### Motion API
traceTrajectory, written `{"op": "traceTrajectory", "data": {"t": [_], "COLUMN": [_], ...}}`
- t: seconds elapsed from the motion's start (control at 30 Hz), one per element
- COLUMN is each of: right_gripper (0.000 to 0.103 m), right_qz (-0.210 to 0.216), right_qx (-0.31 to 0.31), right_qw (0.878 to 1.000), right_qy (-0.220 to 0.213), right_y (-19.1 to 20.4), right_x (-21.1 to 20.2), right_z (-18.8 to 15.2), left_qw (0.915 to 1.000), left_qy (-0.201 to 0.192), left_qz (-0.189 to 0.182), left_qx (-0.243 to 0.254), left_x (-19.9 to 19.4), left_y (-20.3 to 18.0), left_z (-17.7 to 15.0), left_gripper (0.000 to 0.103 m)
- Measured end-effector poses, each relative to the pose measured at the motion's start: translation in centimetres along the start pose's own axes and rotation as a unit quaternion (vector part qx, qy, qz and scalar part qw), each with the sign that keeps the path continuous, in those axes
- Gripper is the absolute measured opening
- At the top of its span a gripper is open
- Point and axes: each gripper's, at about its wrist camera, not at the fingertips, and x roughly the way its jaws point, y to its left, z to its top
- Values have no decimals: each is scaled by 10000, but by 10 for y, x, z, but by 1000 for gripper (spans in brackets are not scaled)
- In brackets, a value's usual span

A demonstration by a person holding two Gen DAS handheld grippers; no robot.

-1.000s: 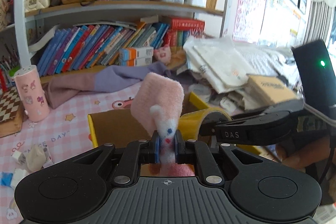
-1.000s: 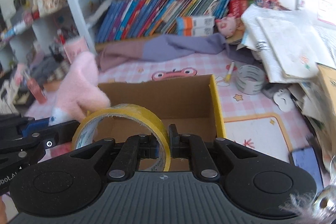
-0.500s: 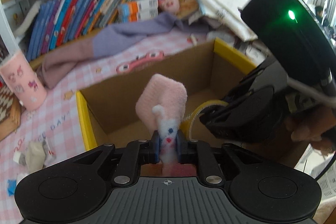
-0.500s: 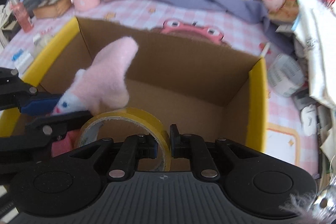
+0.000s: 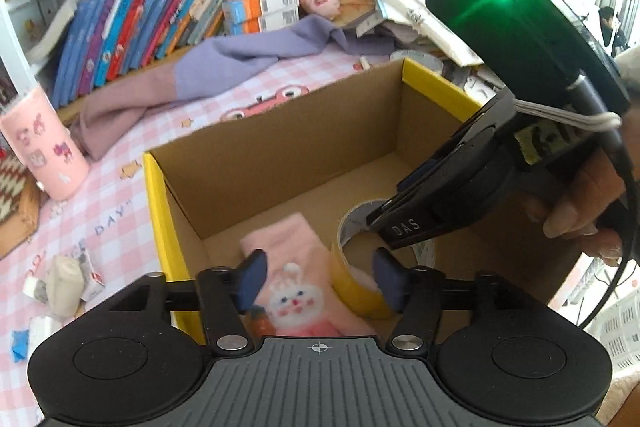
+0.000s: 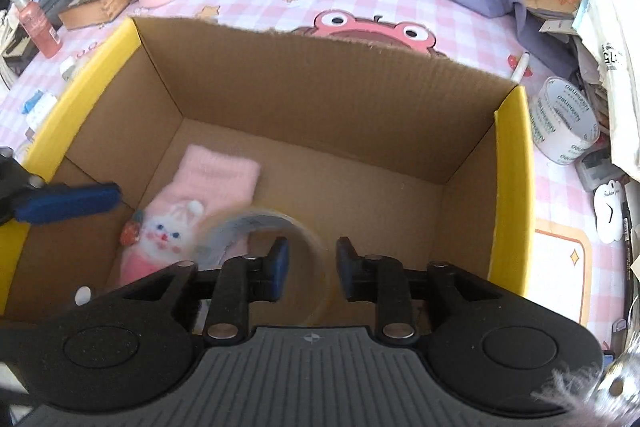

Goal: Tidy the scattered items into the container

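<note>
- Left wrist view: my left gripper (image 5: 316, 275) has just been opening and stands released; the sock (image 5: 298, 279) lies on the floor of the box (image 5: 154, 195) under the pads, touching neither, its long axis running from 6 toward 11 o'clock.
- Just right of it, at about 1 o'clock from those jaws, the tape (image 5: 358, 267) leans against the sock, with my right gripper (image 5: 400, 227) hanging over it.
- Right wrist view: that gripper (image 6: 308, 267) has also just been opening; the tape (image 6: 272, 227) is a blur at the pads and I judge it let go.
- Both items are in the box, so I judge the next move is a lift straight out.
- Only this view shows a white tape roll (image 6: 566, 123) outside the box at 2 o'clock, nearer my right hand; only the left view shows scraps (image 5: 64, 283) on the cloth at 9 o'clock.
</note>
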Motion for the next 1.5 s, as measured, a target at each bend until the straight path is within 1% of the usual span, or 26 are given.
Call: {"op": "traceTrajectory", "data": {"t": [0.03,0.1,0.17,0.23,0.27,0.33,0.4,0.53,0.67,0.77,0.97,1.07,1.2,1.3,1.5], "right_gripper": [37,43,45,47,48,50,55,58,63,64,65,66,67,71,71], "right_qz": [20,51,40,39,39,38,26,29,30,-33,-194,-296,-426,-481,-652], "right_qx": [33,120,142,163,193,246,271,252,321,378,541,634,713,818,1023], "right_qw": [10000,9998,9994,9985,9978,9958,9930,9865,9789,9734,9681,9653,9625,9569,9488], "right_qy": [-51,-160,-315,-517,-630,-876,-1150,-1620,-2020,-2259,-2441,-2518,-2582,-2743,-2918], "right_y": [-1,-3,-1,0,1,2,5,12,20,26,40,48,60,68,88], "right_x": [-2,-9,-16,-25,-30,-41,-53,-73,-91,-103,-120,-127,-133,-138,-143], "right_z": [1,1,0,-1,-2,-7,-11,-20,-31,-41,-60,-70,-83,-96,-121], "left_qw": [10000,9999,9995,9986,9977,9951,9927,9885,9836,9812,9783,9768,9765,9753,9723], "left_qy": [-40,-127,-225,-315,-383,-584,-772,-1022,-1224,-1343,-1454,-1490,-1523,-1559,-1670], "left_qz": [18,74,149,289,398,585,644,772,842,902,930,847,750,736,773], "left_qx": [-15,-86,-180,-309,-389,-543,-661,-801,-1019,-1055,-1145,-1283,-1325,-1385,-1441], "left_x": [-3,-8,-15,-22,-27,-40,-51,-73,-92,-106,-125,-132,-140,-145,-157], "left_y": [0,2,5,8,8,9,10,14,17,19,28,33,35,36,41], "left_z": [0,0,-1,-2,-2,-5,-7,-14,-21,-29,-45,-54,-66,-75,-95], "left_gripper": [63,67,70,78,79,86,88,88,89,90,91,91,91,91,91]}}
